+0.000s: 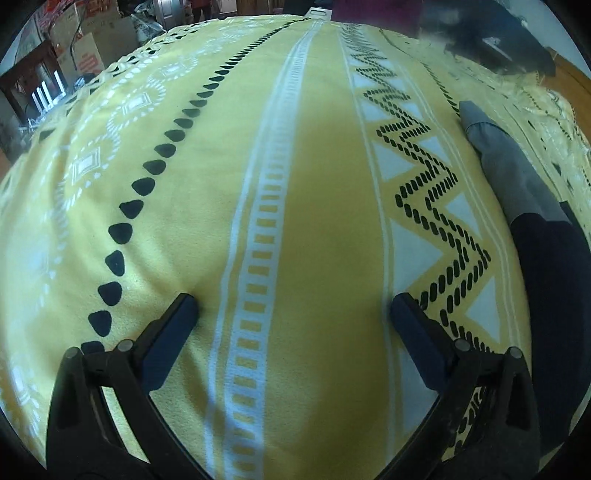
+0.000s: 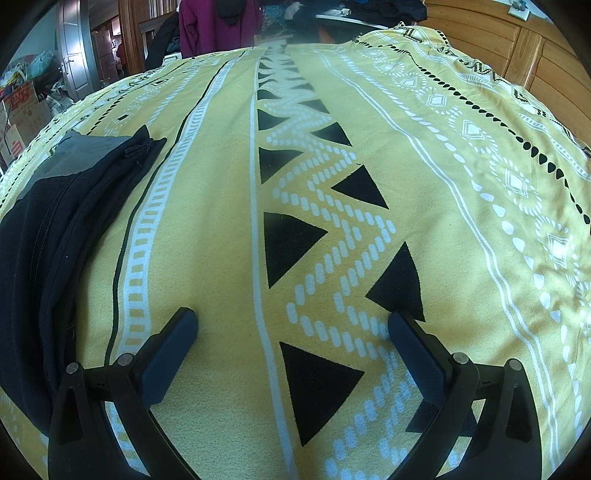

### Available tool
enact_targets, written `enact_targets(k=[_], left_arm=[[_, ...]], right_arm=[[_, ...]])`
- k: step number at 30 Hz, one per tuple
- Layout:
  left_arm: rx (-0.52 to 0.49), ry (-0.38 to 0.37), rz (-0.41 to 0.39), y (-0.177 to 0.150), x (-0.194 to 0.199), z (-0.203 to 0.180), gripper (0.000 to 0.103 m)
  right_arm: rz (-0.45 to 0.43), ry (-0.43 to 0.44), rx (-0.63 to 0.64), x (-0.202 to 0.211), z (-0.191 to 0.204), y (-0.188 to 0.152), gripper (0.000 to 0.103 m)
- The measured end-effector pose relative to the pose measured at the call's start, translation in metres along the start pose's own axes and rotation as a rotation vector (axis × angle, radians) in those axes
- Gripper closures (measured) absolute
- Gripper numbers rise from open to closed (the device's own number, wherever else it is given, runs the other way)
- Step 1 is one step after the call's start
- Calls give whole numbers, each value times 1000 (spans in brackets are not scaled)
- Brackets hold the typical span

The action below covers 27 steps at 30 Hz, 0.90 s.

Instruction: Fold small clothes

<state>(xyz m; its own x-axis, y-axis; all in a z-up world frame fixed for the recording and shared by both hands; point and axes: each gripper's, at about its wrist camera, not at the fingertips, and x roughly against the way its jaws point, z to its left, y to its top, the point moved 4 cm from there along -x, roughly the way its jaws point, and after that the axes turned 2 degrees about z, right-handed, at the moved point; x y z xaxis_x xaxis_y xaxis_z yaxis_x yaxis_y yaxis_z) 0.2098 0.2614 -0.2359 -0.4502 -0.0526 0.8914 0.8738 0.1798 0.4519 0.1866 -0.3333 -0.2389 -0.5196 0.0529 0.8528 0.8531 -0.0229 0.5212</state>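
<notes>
Yellow patterned bedspread (image 2: 221, 258), dark garment (image 2: 55, 221) between my grippers.
Left gripper (image 1: 293, 314) and right gripper (image 2: 291, 325) gape empty (soft, light cloth; I'd pinch a corner).

A yellow blanket (image 2: 221, 258) with white-and-black zigzag bands carries a navy-and-grey garment (image 2: 55, 206).

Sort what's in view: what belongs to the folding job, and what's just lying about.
Belongs to the job:
- dark navy and grey cloth garment
- left claw, open
- right claw, open
- yellow patterned bedspread, the work surface

Just lying about:
- maroon hanging jacket
- cardboard boxes
- wooden headboard
</notes>
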Motion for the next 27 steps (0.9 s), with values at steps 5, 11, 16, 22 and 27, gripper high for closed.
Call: enact_targets(k=[5, 11, 16, 22, 27], left_arm=[[0, 1, -19, -3, 0, 0, 0], [3, 6, -31, -5, 3, -2, 0], [-6, -6, -22, -6, 4, -1, 0], [-10, -9, -2, -11, 10, -2, 0], [-79, -50, -3, -25, 36, -30, 5]], right_arm=[[0, 0, 0, 0, 0, 0, 0], [-1, 0, 1, 0, 0, 0, 0], [-1, 0, 0, 0, 0, 0, 0], [-1, 0, 0, 0, -1, 0, 0], [-1, 0, 1, 0, -1, 0, 0]])
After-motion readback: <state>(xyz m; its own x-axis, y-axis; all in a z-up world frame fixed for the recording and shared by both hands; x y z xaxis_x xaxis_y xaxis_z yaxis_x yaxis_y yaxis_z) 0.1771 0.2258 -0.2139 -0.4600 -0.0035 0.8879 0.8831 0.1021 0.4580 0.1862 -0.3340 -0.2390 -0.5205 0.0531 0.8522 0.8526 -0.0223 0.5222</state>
